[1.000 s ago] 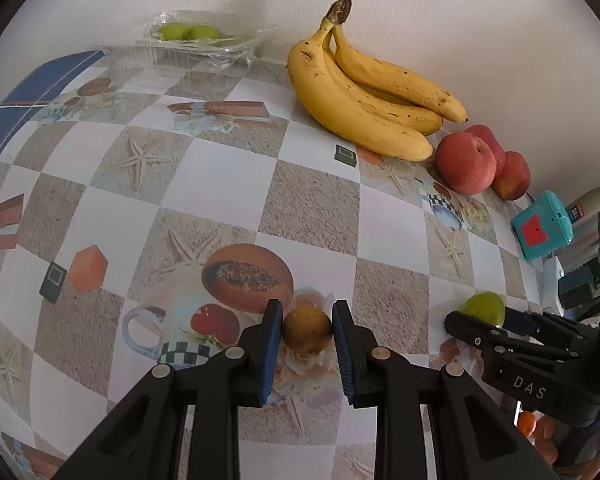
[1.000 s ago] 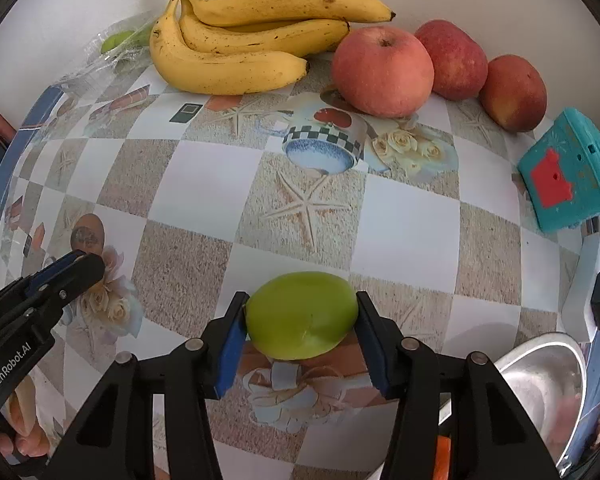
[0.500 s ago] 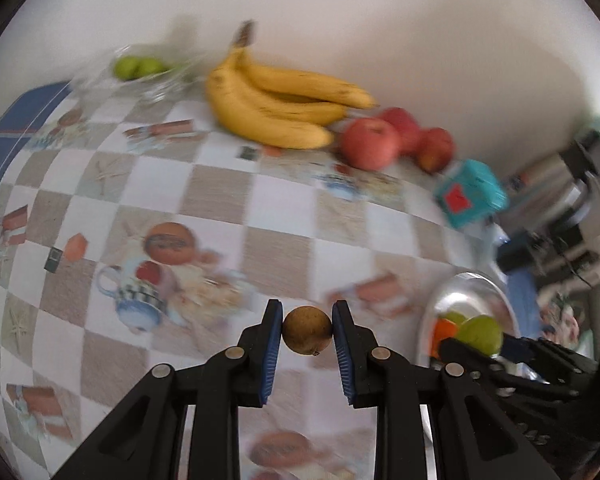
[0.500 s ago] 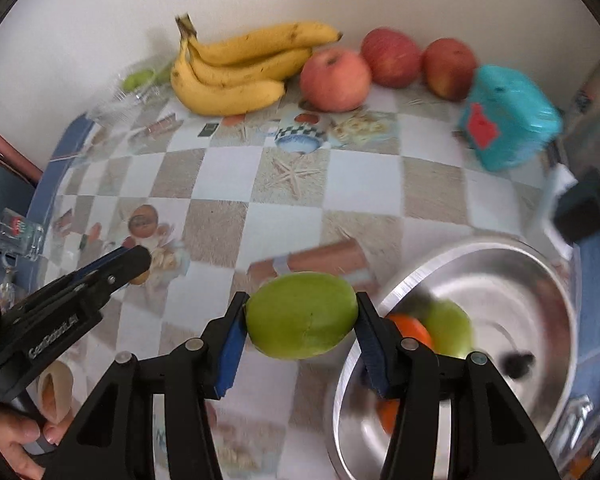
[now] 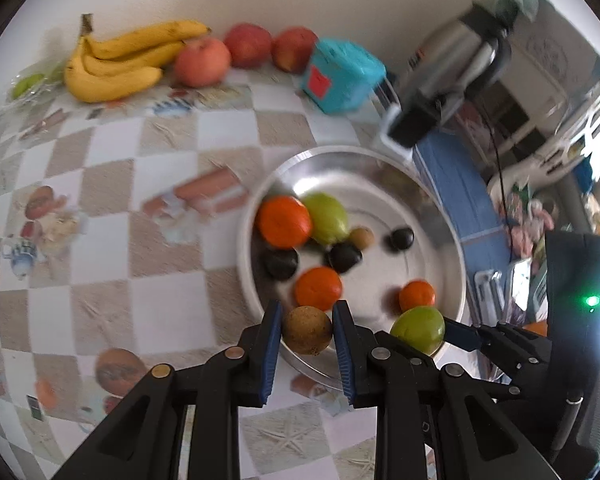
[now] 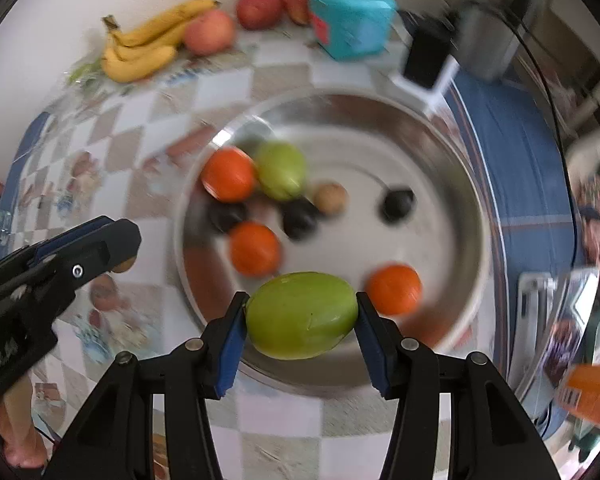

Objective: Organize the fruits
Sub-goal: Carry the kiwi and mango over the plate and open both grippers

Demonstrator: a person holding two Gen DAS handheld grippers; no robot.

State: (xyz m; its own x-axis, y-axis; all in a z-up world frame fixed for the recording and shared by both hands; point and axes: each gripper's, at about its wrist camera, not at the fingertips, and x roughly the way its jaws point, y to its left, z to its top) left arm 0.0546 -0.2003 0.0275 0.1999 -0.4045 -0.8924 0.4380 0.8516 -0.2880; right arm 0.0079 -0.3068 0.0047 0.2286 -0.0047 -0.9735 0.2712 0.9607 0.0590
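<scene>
Risk in the left wrist view: the left tongs [image 5: 307,330], clamped on a small brown fruit [image 5: 307,329], hang over the near rim of the steel bowl [image 5: 440,220]; a release here may bounce it onto the worktop [image 5: 160,300]. Right wrist view: the right tongs [image 6: 301,316] grip a green fruit [image 6: 301,315] above the bowl; dropped, it could strike the oranges [image 6: 255,249] and bruise.

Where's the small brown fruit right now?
In the left wrist view the small brown fruit sits clamped in the left tongs, over the near rim of the steel bowl, beside an orange.
</scene>
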